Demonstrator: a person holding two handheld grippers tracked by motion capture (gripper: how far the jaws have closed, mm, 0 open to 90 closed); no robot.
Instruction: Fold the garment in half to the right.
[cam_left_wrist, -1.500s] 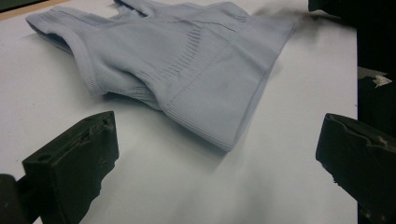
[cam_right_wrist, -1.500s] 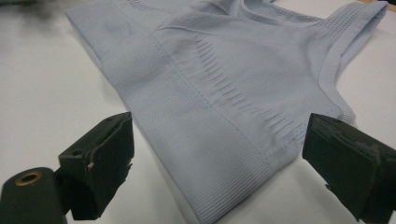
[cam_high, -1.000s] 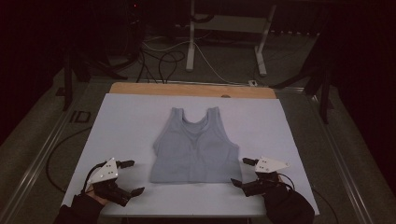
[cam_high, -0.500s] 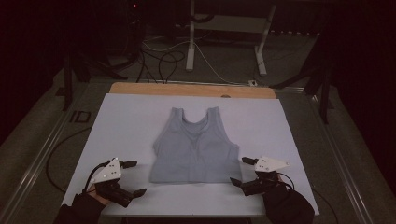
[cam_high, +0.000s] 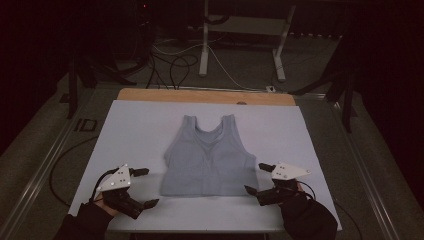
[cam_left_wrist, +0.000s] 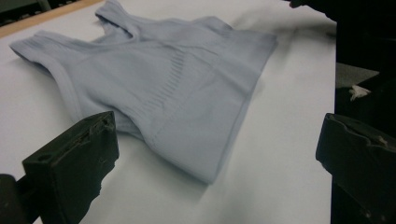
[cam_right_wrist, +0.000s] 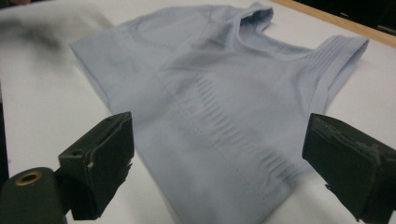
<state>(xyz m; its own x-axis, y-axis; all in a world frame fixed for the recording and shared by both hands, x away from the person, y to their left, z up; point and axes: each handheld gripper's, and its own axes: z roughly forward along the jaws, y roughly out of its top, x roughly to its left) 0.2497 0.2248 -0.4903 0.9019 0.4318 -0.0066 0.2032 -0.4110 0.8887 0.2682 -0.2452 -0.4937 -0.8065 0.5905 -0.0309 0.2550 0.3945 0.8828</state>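
Note:
A pale blue sleeveless top (cam_high: 209, 160) lies flat in the middle of the white table sheet (cam_high: 135, 130), straps toward the far side and hem toward me. My left gripper (cam_high: 148, 187) stands open just left of the hem's left corner, a small gap away. Open too, my right gripper (cam_high: 255, 177) sits close beside the hem's right corner. In the left gripper view the top (cam_left_wrist: 163, 88) lies ahead of the wide-apart jaws of the left gripper (cam_left_wrist: 217, 140). In the right gripper view the right gripper (cam_right_wrist: 217, 140) frames the top (cam_right_wrist: 210, 93); nothing is held.
A wooden strip (cam_high: 205, 96) runs along the table's far edge. Behind it, white desk legs (cam_high: 204, 45) and loose cables (cam_high: 170, 60) lie on the dark floor. Metal rails (cam_high: 45, 170) flank the table. Bare sheet surrounds the top.
Both grippers have edged a little toward the top's hem corners. The top has not moved.

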